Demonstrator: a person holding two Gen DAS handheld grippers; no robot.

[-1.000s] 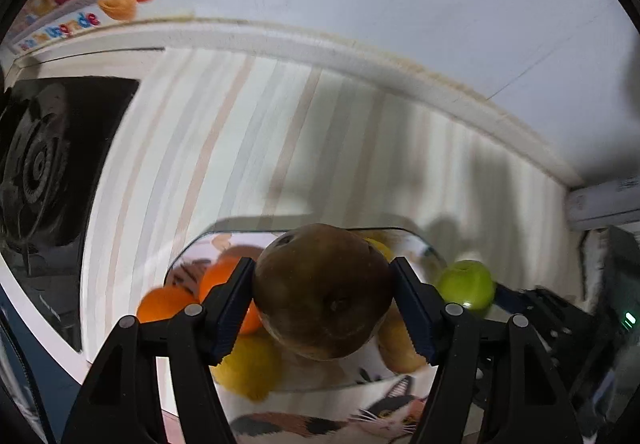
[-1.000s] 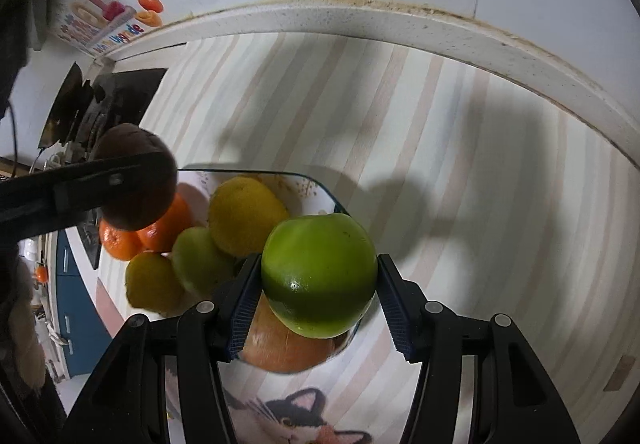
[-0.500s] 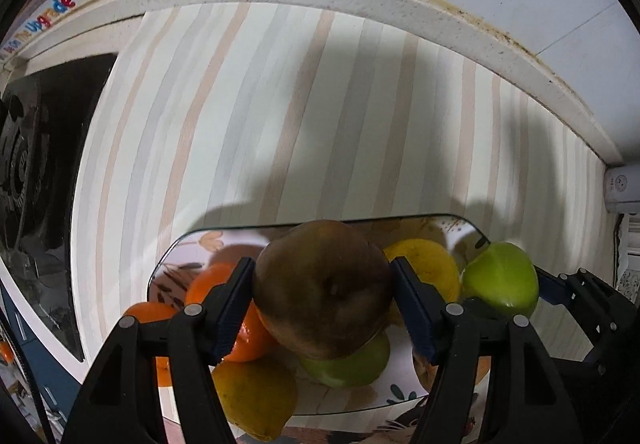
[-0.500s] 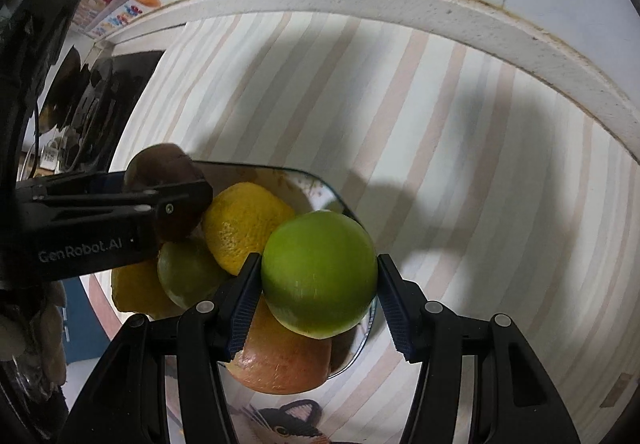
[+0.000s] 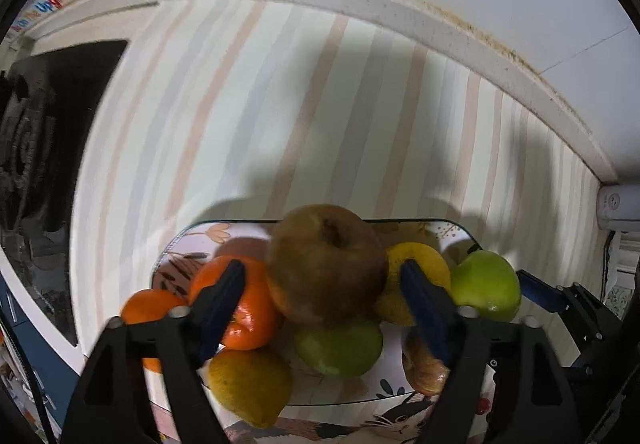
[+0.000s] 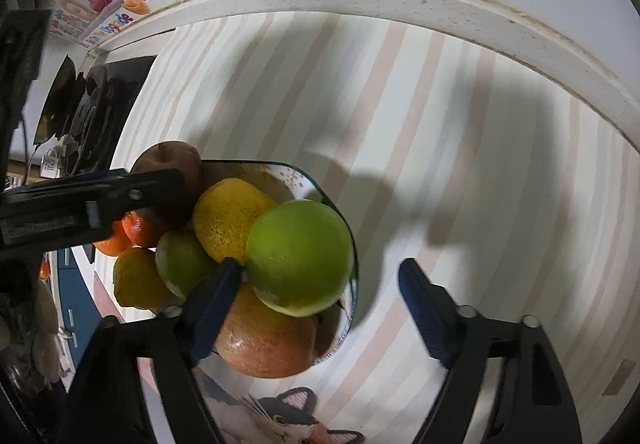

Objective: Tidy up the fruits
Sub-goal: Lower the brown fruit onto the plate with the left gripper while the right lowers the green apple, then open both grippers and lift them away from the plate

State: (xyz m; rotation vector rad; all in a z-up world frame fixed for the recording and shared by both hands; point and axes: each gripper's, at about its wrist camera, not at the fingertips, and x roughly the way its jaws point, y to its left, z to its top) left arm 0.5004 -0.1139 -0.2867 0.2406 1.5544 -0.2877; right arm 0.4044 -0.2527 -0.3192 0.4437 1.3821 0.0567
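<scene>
Brown fruit (image 5: 326, 264): half a second ago it was clamped; now it sits on the pile in the tray (image 5: 456, 228), atop the oranges (image 5: 240, 304) and a green fruit (image 5: 340, 348). Dull, russet skin, dimpled stem end up.
Green apple (image 6: 300, 256): likewise released, perched at the tray's right edge on a reddish fruit (image 6: 268, 344), against a yellow citrus (image 6: 228, 219); glossy, unmarked.
Left gripper (image 5: 320, 296): jaws parted, holding nothing.
Right gripper (image 6: 320, 296): spread wide, empty; left pad just beside the apple.
Meaning: both placements look done; the heap seems precarious.
Surroundings: striped counter (image 6: 460, 123), stove (image 5: 44, 131).
</scene>
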